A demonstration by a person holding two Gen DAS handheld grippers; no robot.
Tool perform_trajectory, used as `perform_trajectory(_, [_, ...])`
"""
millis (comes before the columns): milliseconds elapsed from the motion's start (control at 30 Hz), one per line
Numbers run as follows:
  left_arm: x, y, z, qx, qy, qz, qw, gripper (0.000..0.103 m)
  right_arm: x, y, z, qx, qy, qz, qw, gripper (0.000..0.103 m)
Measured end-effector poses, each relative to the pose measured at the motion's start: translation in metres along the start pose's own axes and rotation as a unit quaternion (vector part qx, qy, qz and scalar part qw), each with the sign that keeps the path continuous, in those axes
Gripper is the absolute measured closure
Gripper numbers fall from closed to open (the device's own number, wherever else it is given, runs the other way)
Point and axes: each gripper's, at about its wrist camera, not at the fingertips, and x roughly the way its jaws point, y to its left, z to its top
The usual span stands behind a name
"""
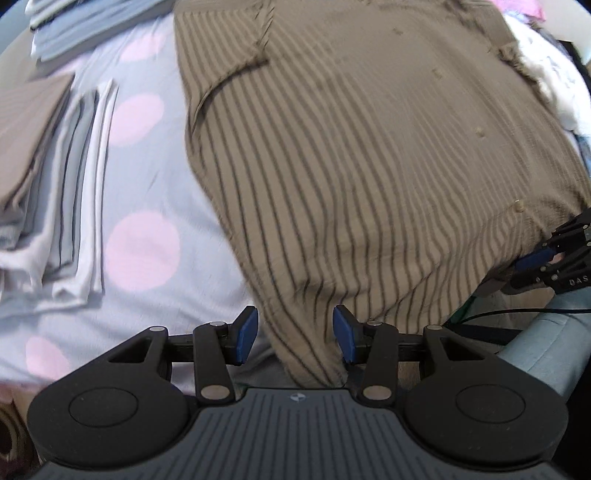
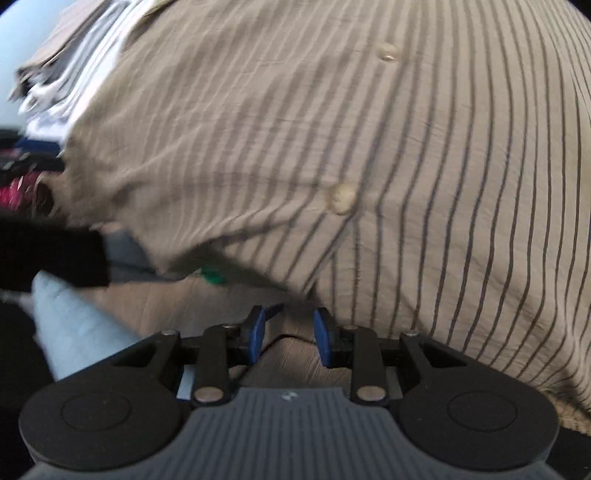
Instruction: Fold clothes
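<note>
Lying beside folded stack [image 1: 55, 177], striped shirt [image 1: 351, 166], hem between parted left tongs [image 1: 295, 334], right tongs [image 2: 288, 336] parted, empty.

A strip of bare bedsheet [image 1: 147, 177] lies open between the striped shirt [image 1: 351, 147] and the folded pile [image 1: 48, 177]; more folded clothes [image 1: 74, 29] block its far end

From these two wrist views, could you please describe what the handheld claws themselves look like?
Both match: the left claw and right claw each have two blue pads on black linkage arms with silver pivot pins, two round black housings, and a grey ribbed body bearing a small logo. White lettering marks the right claw seen in the left view.
</note>
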Motion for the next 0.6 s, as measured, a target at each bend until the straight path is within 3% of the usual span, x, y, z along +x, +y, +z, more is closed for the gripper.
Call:
perform_trajectory(167, [0.015,0.006,-0.001,-0.015,0.031,0.013,0.9993,0.06,0.003,-0.012,-0.001,0.045,-0.026,0.01,0.999,0.071])
perform_trajectory(200, [0.019,0.007,-0.002,-0.017,0.036,0.016,0.9991,0.061,0.001,-0.011,-0.002,0.043,-0.029,0.015,0.999,0.079])
perform_trajectory(233, [0.022,0.007,-0.002,-0.017,0.039,0.019,0.9989,0.062,-0.001,-0.011,-0.002,0.041,-0.033,0.02,0.998,0.1])
perform_trajectory(267, [0.025,0.007,-0.002,-0.018,0.043,0.022,0.9987,0.074,-0.003,-0.01,-0.002,0.039,-0.036,0.025,0.998,0.101])
perform_trajectory(300, [0.028,0.006,-0.002,-0.018,0.047,0.025,0.9984,0.088,-0.005,-0.009,-0.002,0.032,-0.038,0.027,0.998,0.102])
perform_trajectory(400, [0.029,0.004,-0.003,-0.012,0.053,0.02,0.9983,0.098,-0.011,-0.006,-0.005,0.014,-0.023,0.025,0.999,0.102])
perform_trajectory(533, [0.033,0.007,-0.005,-0.016,0.07,0.027,0.9971,0.1,-0.02,-0.014,-0.013,-0.002,0.006,-0.013,1.0,0.103])
perform_trajectory(600, [0.037,0.008,-0.006,-0.018,0.08,0.034,0.996,0.1,-0.021,-0.02,-0.012,0.006,0.009,-0.012,1.0,0.103])
